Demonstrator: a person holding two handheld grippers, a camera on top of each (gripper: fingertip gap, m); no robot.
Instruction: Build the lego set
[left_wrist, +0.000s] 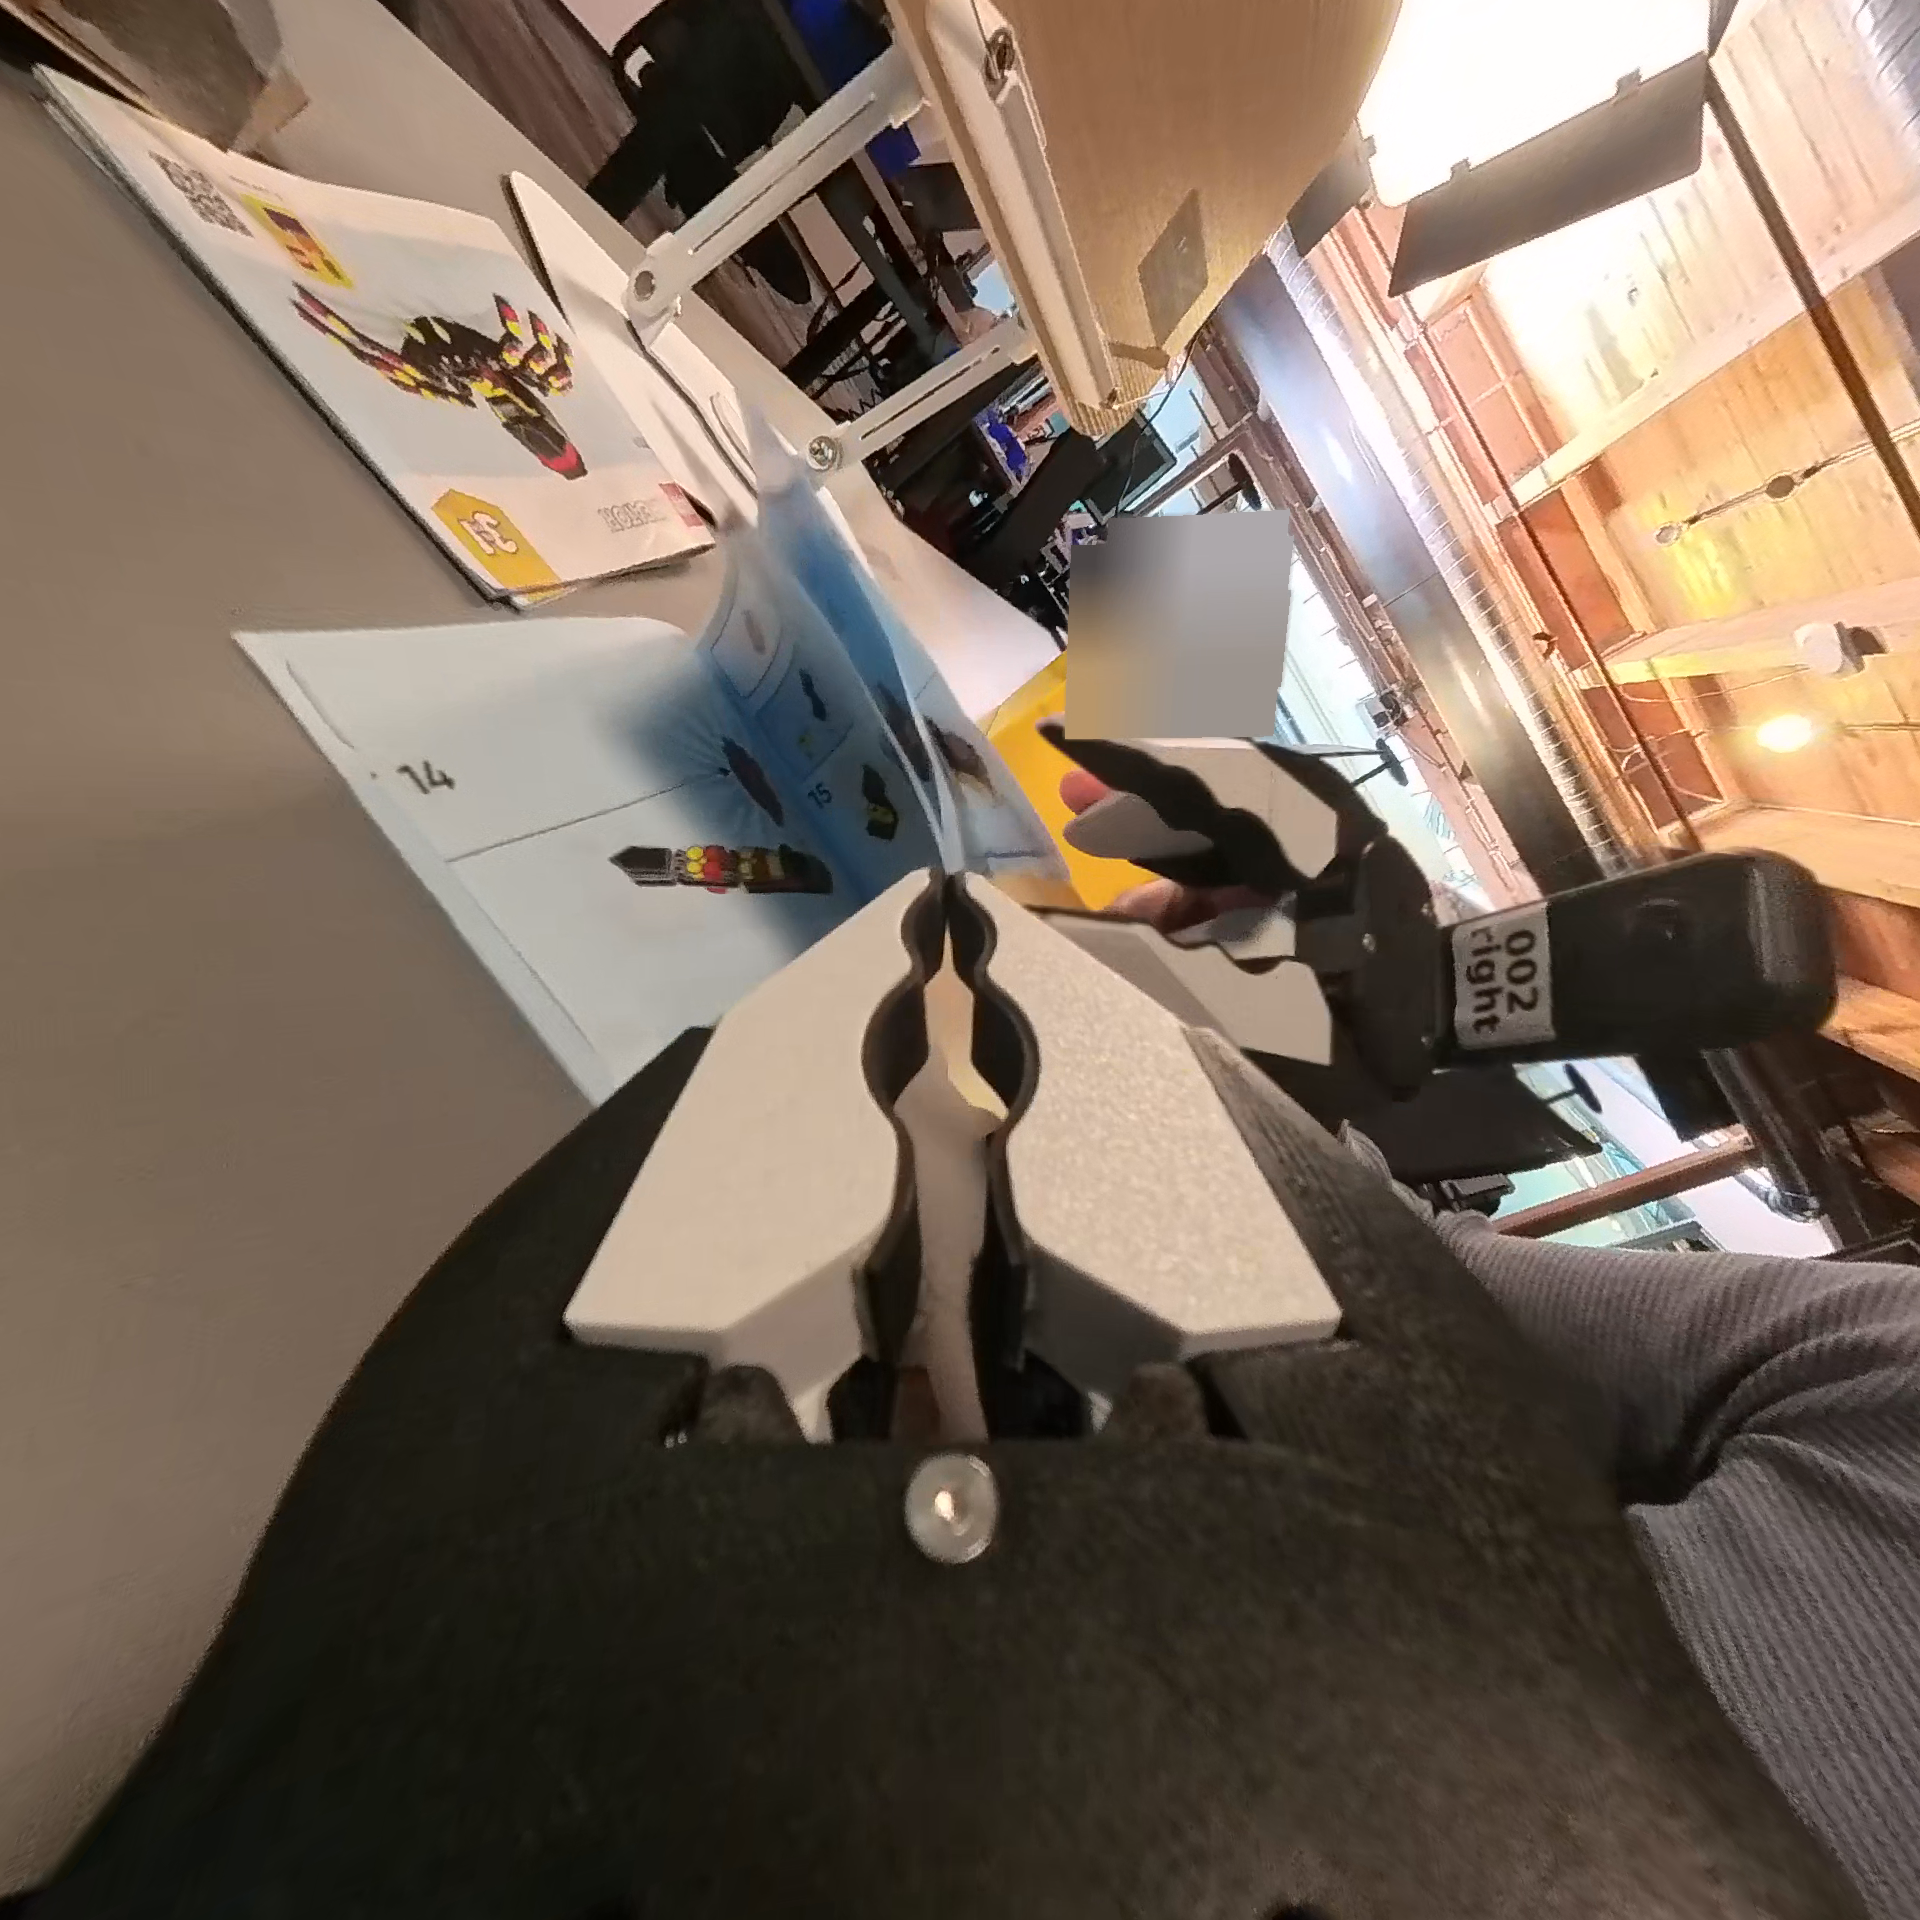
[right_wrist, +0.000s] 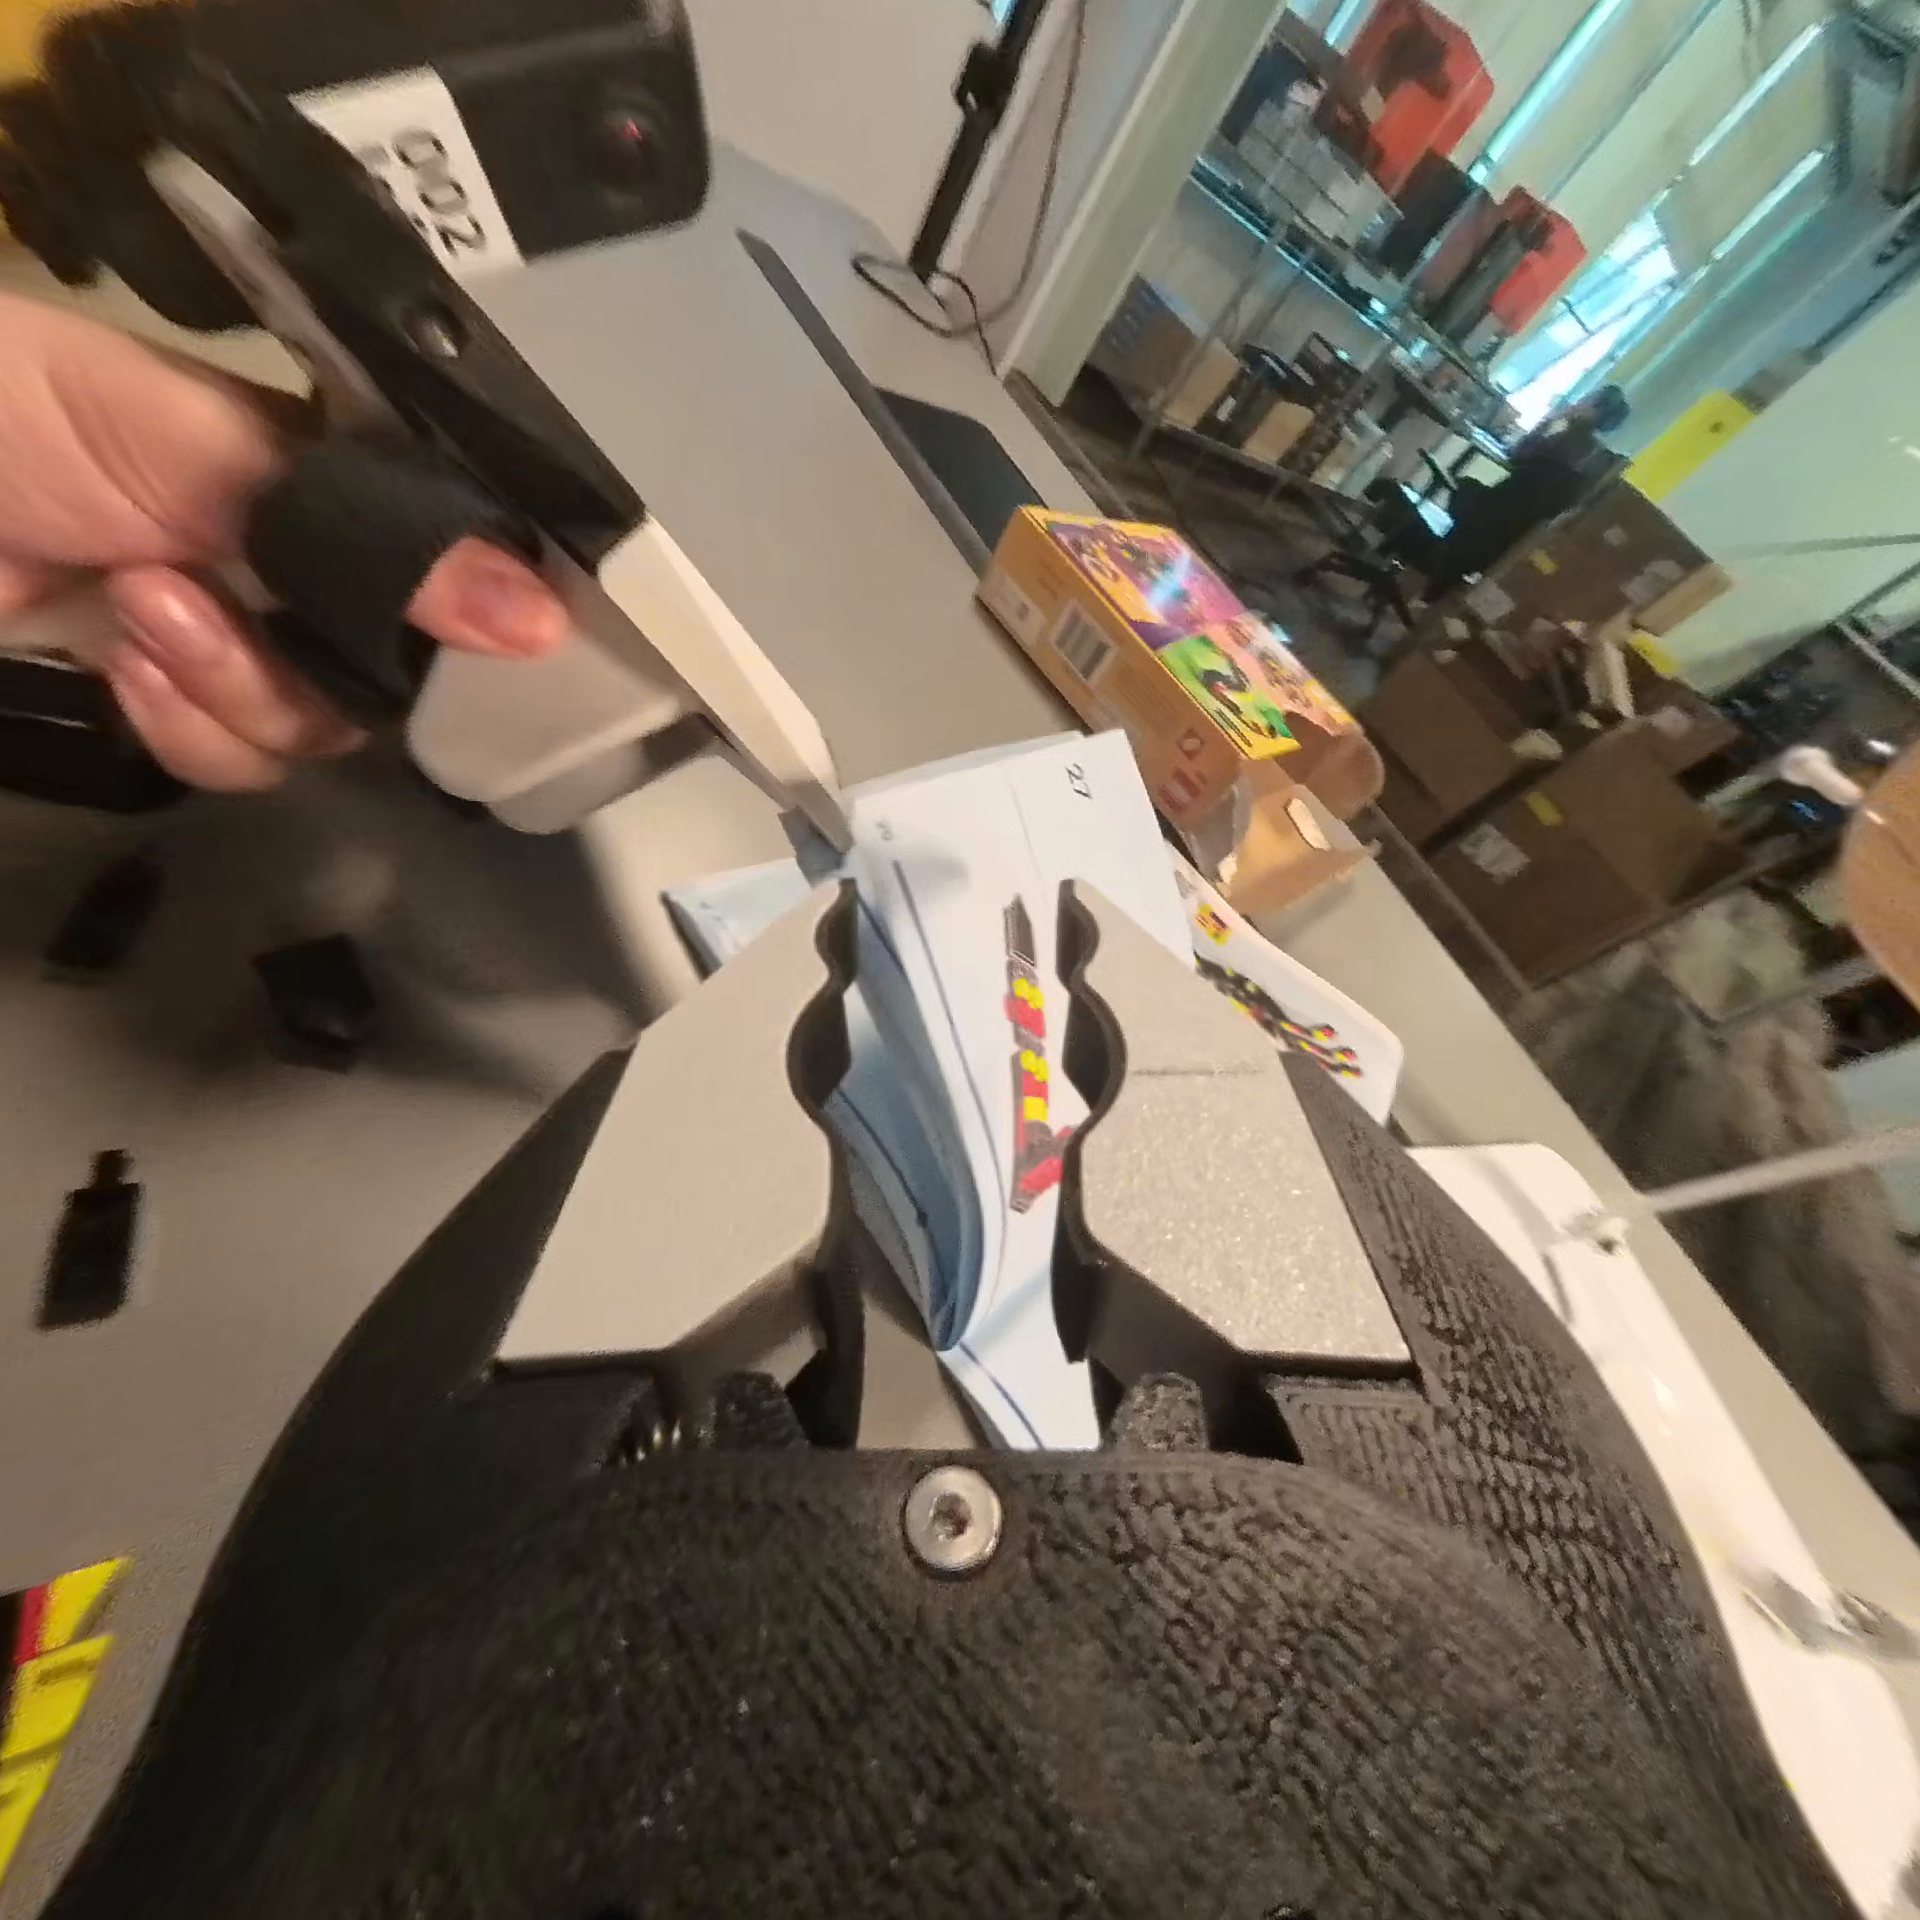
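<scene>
The open instruction booklet (left_wrist: 540, 831) lies on the grey table (left_wrist: 156, 727). My left gripper (left_wrist: 948, 883) is shut on the edge of a few of its pages (left_wrist: 831, 665) and holds them lifted upright. In the right wrist view the left gripper (right_wrist: 821, 831) pinches the top corner of the raised pages (right_wrist: 935, 1039). My right gripper (right_wrist: 958, 904) is open, and the raised pages stand between its fingers, close to the left one and unclamped. The right gripper also shows in the left wrist view (left_wrist: 1070, 790), just beyond the pages.
A second booklet (left_wrist: 416, 343) with a black and yellow model on its cover lies farther back. A yellow lego box (right_wrist: 1174, 634) stands near the table's far edge. Small black bricks (right_wrist: 312, 997) lie on the left. Yellow pieces (right_wrist: 52, 1704) sit at the bottom left. A white stand (left_wrist: 582, 249) rises behind the booklets. The tips of both grippers are at nearly the same place.
</scene>
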